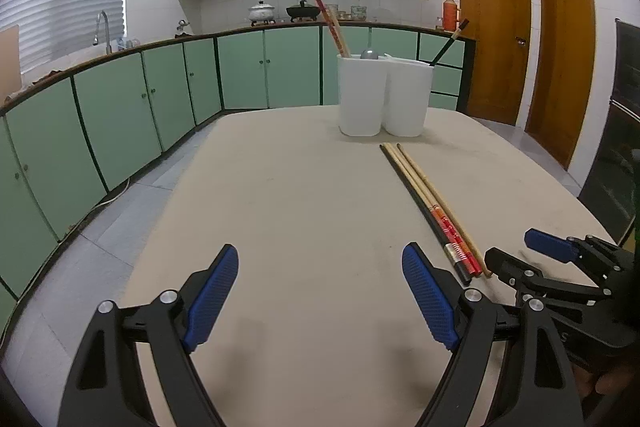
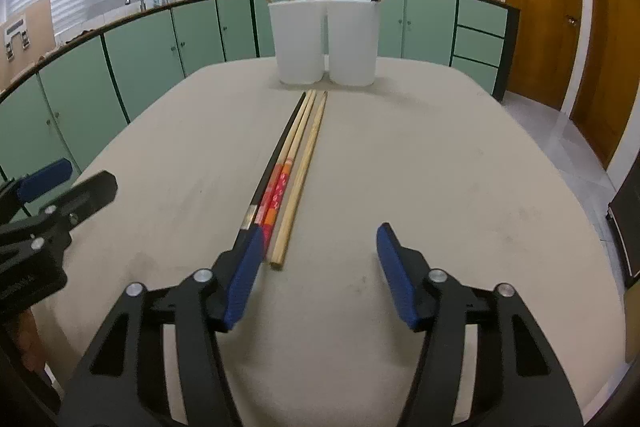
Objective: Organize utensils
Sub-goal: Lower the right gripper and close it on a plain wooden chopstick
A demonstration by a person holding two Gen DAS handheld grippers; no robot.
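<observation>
Several chopsticks [image 2: 294, 163] lie side by side on the beige table [image 2: 440, 167], pointing at two white holder cups [image 2: 324, 41]. The cups hold a few chopsticks and a spoon. My right gripper [image 2: 318, 263] is open, low over the near ends of the chopsticks; its left finger [image 2: 244, 279] overlaps the black and red ones. My left gripper [image 1: 320, 295] is open and empty over bare table, left of the chopsticks [image 1: 430, 205]. The cups [image 1: 384, 97] stand at the far edge. The right gripper also shows in the left wrist view [image 1: 516, 255].
Green kitchen cabinets [image 1: 140, 107] and a counter with a sink, pots and a thermos run behind the table. Wooden doors [image 1: 528, 47] are at the right. The left gripper appears at the left edge of the right wrist view [image 2: 60, 187].
</observation>
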